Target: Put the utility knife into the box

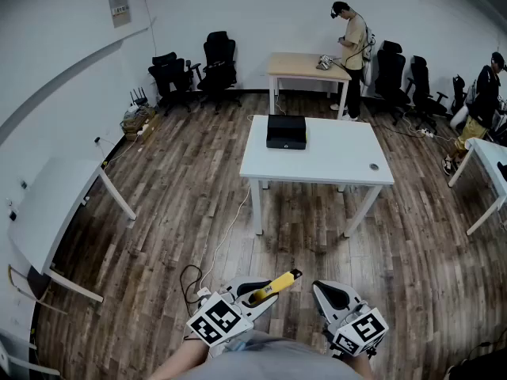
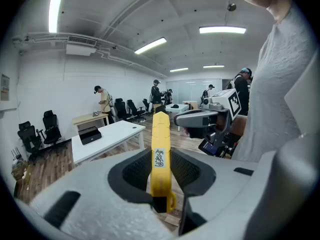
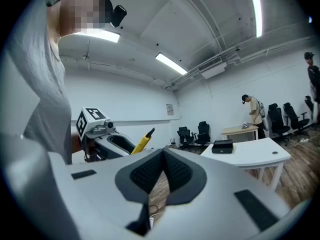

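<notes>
My left gripper (image 1: 257, 293) is shut on a yellow utility knife (image 1: 274, 285), held low in front of my body; the knife's tip sticks out forward past the jaws. In the left gripper view the knife (image 2: 160, 151) stands between the dark pads. My right gripper (image 1: 329, 293) hangs beside it, shut with nothing in it; its pads meet at the tips (image 3: 163, 156). The black box (image 1: 286, 131) sits at the far left part of a white table (image 1: 333, 161), well ahead of both grippers. It also shows as the box (image 2: 90, 134) and the box (image 3: 222, 146).
Wooden floor lies between me and the white table. A cable (image 1: 224, 240) runs over the floor from the table's left leg. Another white table (image 1: 47, 204) stands at left. Office chairs (image 1: 194, 70) and a wooden desk (image 1: 305, 66) with a person (image 1: 354, 50) are at the back.
</notes>
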A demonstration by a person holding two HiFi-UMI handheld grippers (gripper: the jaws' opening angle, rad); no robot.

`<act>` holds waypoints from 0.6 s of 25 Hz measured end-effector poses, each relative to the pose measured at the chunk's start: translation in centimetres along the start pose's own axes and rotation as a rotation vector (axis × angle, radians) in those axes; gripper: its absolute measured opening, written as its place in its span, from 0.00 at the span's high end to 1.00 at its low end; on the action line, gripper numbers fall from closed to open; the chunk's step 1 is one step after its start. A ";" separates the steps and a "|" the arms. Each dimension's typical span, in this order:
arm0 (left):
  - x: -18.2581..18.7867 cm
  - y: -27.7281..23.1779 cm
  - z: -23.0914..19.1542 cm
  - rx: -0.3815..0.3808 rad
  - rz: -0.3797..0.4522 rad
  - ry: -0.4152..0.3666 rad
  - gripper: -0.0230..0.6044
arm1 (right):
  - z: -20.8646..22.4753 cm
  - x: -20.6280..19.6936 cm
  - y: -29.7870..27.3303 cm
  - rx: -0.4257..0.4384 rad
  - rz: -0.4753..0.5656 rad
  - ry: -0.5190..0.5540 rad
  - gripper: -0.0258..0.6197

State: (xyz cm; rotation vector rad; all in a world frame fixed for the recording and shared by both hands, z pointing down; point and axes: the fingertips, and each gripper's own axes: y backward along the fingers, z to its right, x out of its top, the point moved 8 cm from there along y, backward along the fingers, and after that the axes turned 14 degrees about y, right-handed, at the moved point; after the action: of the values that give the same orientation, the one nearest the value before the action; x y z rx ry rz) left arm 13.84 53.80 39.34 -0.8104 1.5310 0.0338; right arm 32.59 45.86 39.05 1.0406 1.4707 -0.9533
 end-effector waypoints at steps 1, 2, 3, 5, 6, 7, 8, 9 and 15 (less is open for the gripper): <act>-0.1 0.1 0.0 0.001 0.000 0.001 0.76 | -0.1 -0.1 0.1 0.000 -0.001 -0.001 0.91; -0.1 0.1 0.1 0.002 0.000 0.001 0.76 | -0.2 -0.1 0.1 0.000 -0.001 -0.002 0.91; -0.2 0.1 0.1 0.002 0.000 0.002 0.76 | -0.2 -0.2 0.1 0.001 -0.002 -0.002 0.91; -0.2 0.2 0.1 0.004 -0.002 0.003 0.76 | -0.4 -0.2 0.0 0.005 -0.002 -0.002 0.91; -0.2 0.2 0.0 0.005 -0.002 0.003 0.76 | -0.4 -0.1 -0.1 0.010 0.000 -0.002 0.91; -0.2 0.2 0.0 0.005 -0.002 0.004 0.76 | -0.4 -0.1 -0.2 0.015 0.003 -0.004 0.91; -0.2 0.2 0.0 0.005 -0.002 0.004 0.76 | -0.5 0.0 -0.3 0.022 0.009 -0.007 0.91; -0.2 0.2 0.0 0.006 -0.002 0.005 0.76 | -0.6 0.0 -0.3 0.029 0.014 -0.011 0.91; -0.4 0.3 0.0 0.003 0.001 0.012 0.76 | -1.5 0.0 -0.9 0.067 0.022 -0.028 0.91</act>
State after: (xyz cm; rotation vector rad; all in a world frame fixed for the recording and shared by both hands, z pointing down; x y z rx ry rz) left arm 13.68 54.19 39.58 -0.8084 1.5421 0.0273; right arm 31.32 46.96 39.32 1.0855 1.4098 -1.0043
